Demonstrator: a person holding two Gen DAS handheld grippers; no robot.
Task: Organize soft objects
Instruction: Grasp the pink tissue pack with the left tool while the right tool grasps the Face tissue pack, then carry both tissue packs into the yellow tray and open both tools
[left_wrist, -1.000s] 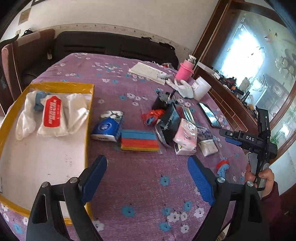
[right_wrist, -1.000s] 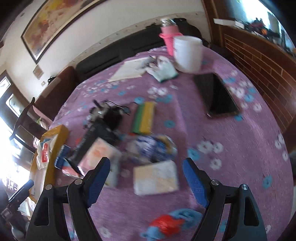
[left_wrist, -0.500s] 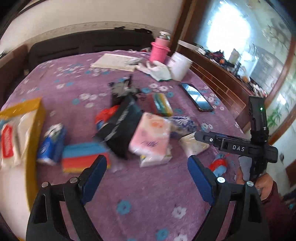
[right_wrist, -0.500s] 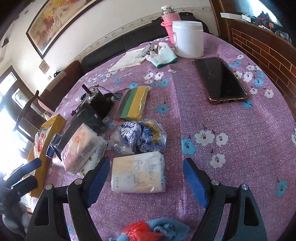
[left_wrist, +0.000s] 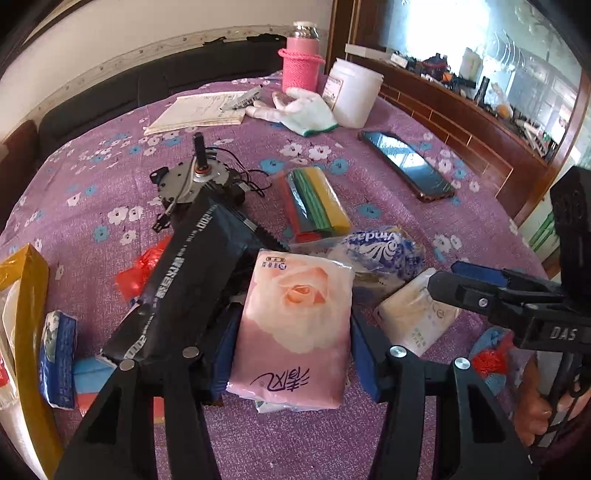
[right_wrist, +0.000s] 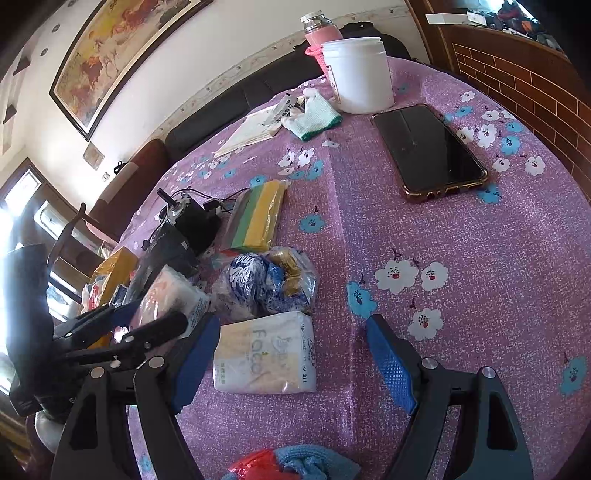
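Now, in the left wrist view, the left gripper (left_wrist: 290, 354) has its blue pads against both long sides of the soft pink tissue pack printed with a rose (left_wrist: 295, 328), jaws narrowed onto it, where a second ago they hung wide over bare cloth. The pack lies near the front edge of the purple flowered tablecloth (left_wrist: 369, 177), with a long black plastic pouch (left_wrist: 192, 280) crowding its left side and a cream tissue pack (left_wrist: 417, 314) just beside it on the right. The right gripper (left_wrist: 476, 284) reaches in above the cream pack. Open cloth remains toward the dark phone (left_wrist: 406, 162).

In the right wrist view, the right gripper (right_wrist: 291, 362) stands wide open and holds nothing; the cream tissue pack (right_wrist: 266, 354) lies between its fingers, nearer the left pad. A blue-and-white bagged tissue bundle (right_wrist: 266, 284) touches the pack's far edge. The cloth to the right is bare up to the phone (right_wrist: 428, 147).
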